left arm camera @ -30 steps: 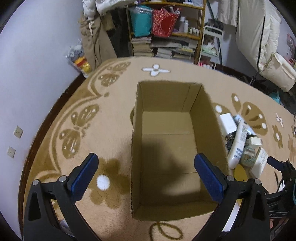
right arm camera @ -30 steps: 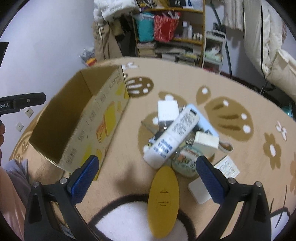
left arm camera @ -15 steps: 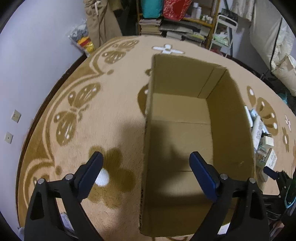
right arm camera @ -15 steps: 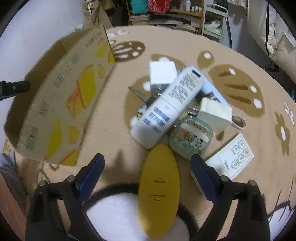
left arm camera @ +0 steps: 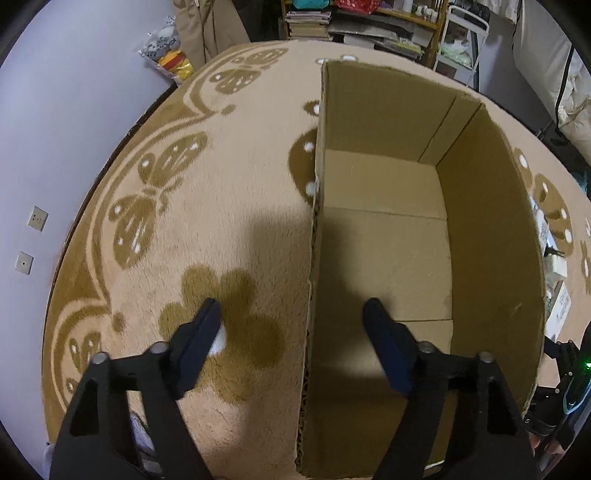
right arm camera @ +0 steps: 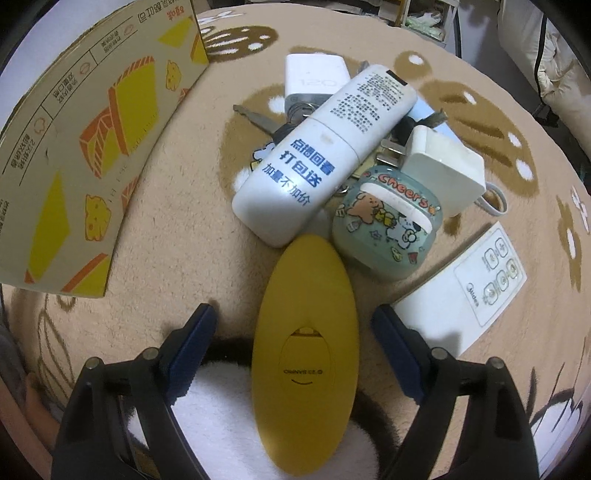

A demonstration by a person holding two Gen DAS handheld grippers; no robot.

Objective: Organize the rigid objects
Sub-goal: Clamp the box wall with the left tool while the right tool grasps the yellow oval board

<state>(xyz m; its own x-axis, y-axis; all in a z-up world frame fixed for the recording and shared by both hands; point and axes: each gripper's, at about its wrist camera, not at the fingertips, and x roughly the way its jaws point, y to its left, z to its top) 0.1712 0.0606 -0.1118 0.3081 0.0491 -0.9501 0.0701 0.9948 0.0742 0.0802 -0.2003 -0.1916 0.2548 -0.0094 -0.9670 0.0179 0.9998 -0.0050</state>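
An open cardboard box sits empty on the carpet, and its printed outer wall shows at the left of the right wrist view. My left gripper is open and straddles the box's left wall, one finger inside and one outside. My right gripper is open low over a yellow oval case, one finger on each side of it. Beyond lies a pile: a white remote, a cartoon earbud case, a white charger, a white adapter, keys and a flat white remote.
The patterned tan carpet ends at a pale wall on the left. Shelves with books and a snack bag stand at the far edge. The other gripper shows at the lower right of the left wrist view.
My left gripper has dropped lower and shifted left, so it now straddles the box's left wall. My right gripper has come down closer over the yellow case.
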